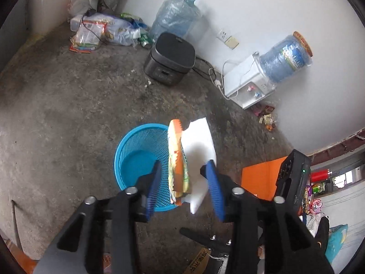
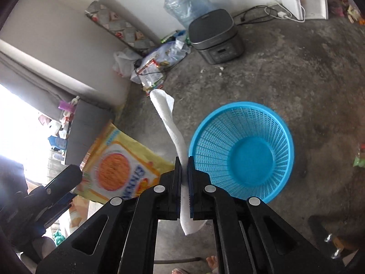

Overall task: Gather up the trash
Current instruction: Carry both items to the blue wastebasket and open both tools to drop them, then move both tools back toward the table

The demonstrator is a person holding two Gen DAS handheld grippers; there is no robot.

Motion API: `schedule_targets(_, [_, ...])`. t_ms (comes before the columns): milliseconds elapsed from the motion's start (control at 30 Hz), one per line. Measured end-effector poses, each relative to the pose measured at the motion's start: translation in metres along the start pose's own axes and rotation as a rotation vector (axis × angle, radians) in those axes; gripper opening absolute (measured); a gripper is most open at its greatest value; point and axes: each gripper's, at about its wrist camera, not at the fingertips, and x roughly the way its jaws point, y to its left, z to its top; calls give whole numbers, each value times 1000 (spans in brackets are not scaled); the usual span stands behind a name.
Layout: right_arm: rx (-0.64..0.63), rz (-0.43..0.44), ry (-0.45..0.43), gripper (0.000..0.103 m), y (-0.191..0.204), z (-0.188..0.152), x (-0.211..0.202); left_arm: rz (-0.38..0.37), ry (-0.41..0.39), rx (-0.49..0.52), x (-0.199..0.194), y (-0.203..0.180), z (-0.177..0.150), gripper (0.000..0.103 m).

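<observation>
Item one, our left gripper (image 1: 184, 185): pitched steeply down toward the concrete floor (image 1: 68, 105), fingers (image 1: 154, 189) spread apart. Between them hangs an orange and green snack wrapper (image 1: 178, 159), on edge, with clear gaps to either pad, so nothing presses on it. A white paper sheet (image 1: 200, 141) lies just behind it toward the right finger. Whether that sheet touches a pad we cannot tell. Item two, the blue mesh basket (image 1: 136, 150): on the floor directly beyond the left finger, mouth up, its rim below the wrapper's lower end. Item three, our right gripper (image 2: 184, 182): likewise angled downward, fingers (image 2: 175, 182) drawn close with a folded white paper towel (image 2: 173, 132) running up between them. A narrow gap shows beside the right pad, so we cannot tell whether the towel is pinched. In this view the basket (image 2: 241, 150) sits just right of the fingertips, rim near them. Item four, surroundings: bare floor lies open ahead of both grippers up to a dark rice cooker (image 1: 171, 59), a water jug (image 1: 175, 16) and a white dispenser (image 1: 248, 82) along the wall. A yellow printed bag (image 2: 118, 166) lies left of our right fingers.
</observation>
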Motion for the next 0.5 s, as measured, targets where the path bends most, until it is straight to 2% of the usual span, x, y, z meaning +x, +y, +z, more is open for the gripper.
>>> schedule_targets(67, [56, -24, 22, 26, -21, 1, 16, 23, 18, -15, 20, 1, 4, 49])
schedule_targets(200, [133, -64, 25, 29, -50, -3, 25, 34, 48, 7, 29, -3, 2, 52])
schedule_targets(267, [133, -63, 12, 32, -54, -6, 20, 33, 22, 27, 21, -6, 1, 57])
schedule_targets(500, [47, -50, -68, 33, -33, -5, -9, 67, -91, 123, -28, -25, -1, 61])
